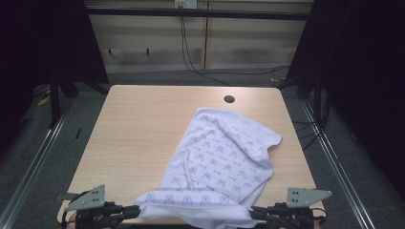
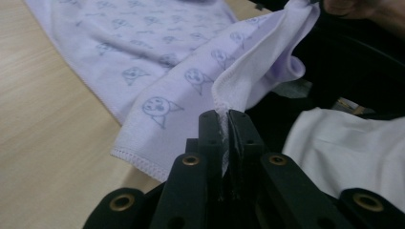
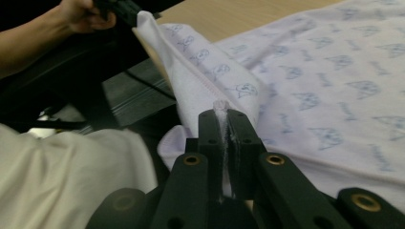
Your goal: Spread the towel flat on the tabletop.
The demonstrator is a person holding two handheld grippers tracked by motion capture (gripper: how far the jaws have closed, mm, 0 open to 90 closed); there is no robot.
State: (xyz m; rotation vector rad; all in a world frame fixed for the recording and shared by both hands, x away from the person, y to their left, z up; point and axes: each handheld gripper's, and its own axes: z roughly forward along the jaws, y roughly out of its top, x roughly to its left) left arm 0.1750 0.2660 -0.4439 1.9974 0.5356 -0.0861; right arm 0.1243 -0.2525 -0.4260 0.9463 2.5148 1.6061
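Wood table [image 1: 143,124], dark surround. Left gripper [image 2: 223,114] and right gripper [image 3: 222,112] each clamped tight on a near-edge corner of the lavender towel [image 1: 219,157], rest spread ahead between them. Cat-face print, writing unreadable.

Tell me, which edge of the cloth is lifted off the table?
The near edge of the cloth, pinched between the left gripper and right gripper. The far edges lie flat on the table.

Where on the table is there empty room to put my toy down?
The left half of the table is bare wood, from the towel out to the left edge. The far strip beside the round hole is bare too. The near right is crowded: the towel covers it.
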